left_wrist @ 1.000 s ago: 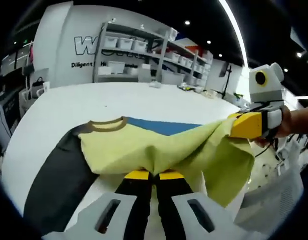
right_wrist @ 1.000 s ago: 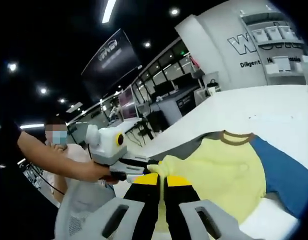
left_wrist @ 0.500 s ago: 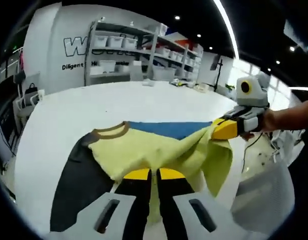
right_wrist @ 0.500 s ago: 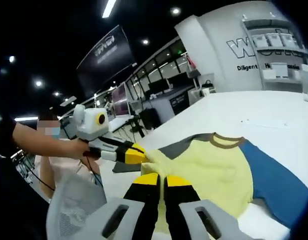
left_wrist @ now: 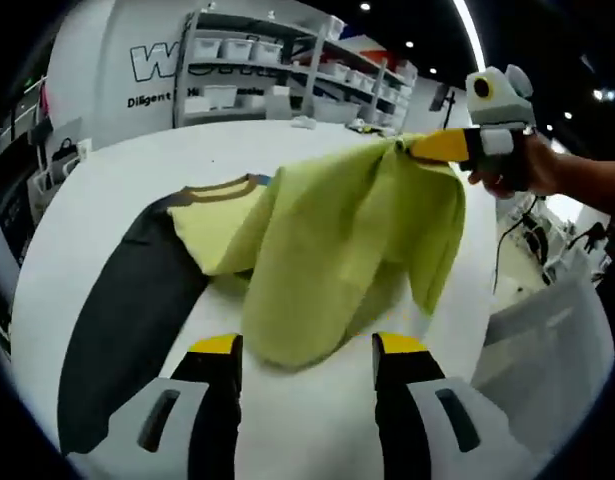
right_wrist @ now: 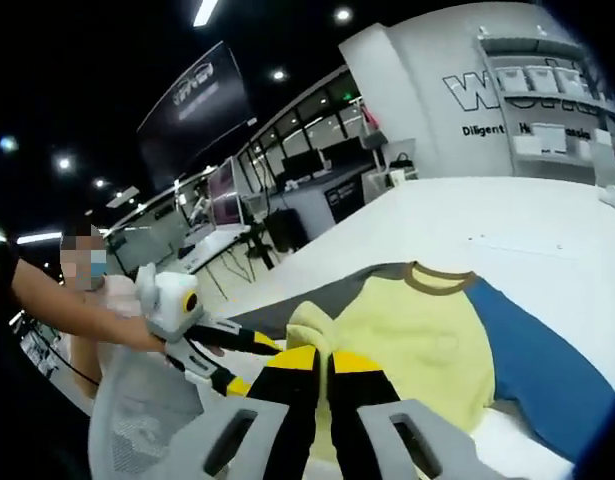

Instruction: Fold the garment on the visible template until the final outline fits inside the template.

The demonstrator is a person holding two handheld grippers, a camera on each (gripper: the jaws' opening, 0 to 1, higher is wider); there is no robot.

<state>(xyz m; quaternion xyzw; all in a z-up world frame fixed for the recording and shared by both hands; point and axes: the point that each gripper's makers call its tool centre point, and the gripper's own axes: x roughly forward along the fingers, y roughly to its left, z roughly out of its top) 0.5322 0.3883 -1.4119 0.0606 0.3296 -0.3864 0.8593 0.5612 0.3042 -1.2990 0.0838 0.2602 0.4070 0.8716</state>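
White round-edged table (left_wrist: 107, 190) in a large hall with dark ceiling and strip lights; white wall with big lettering and shelving holding white bins (left_wrist: 249, 50) behind it, desks with monitors (right_wrist: 287, 180) further off in the right gripper view. Left gripper (left_wrist: 305, 352): jaws spread wide apart, yellow tips well separated, nothing between them; the lower hem of the yellow cloth hangs just above and between the tips, contact cannot be told. Right gripper (right_wrist: 325, 362): jaws pressed together, yellow tips pinching a bunched edge of the garment (left_wrist: 337, 240); in the left gripper view the same gripper (left_wrist: 442, 147) enters from the right, held by a hand (left_wrist: 517, 170), with the yellow fabric lifted off the table and draped down from its tip. In the right gripper view the left gripper (right_wrist: 222, 355) comes in from the left, jaws parted, held by a person's arm (right_wrist: 67, 310). Garment: yellow body with brown collar (right_wrist: 439, 280), one dark grey sleeve (left_wrist: 127, 320) lying flat on the table toward the left of the left gripper view, one blue sleeve (right_wrist: 542, 350) flat toward the right of the right gripper view; collar end rests on the table, the hem end is raised and folding over the body. A template outline on the table cannot be made out. Pale mesh chair back (left_wrist: 547, 370) beside the table edge
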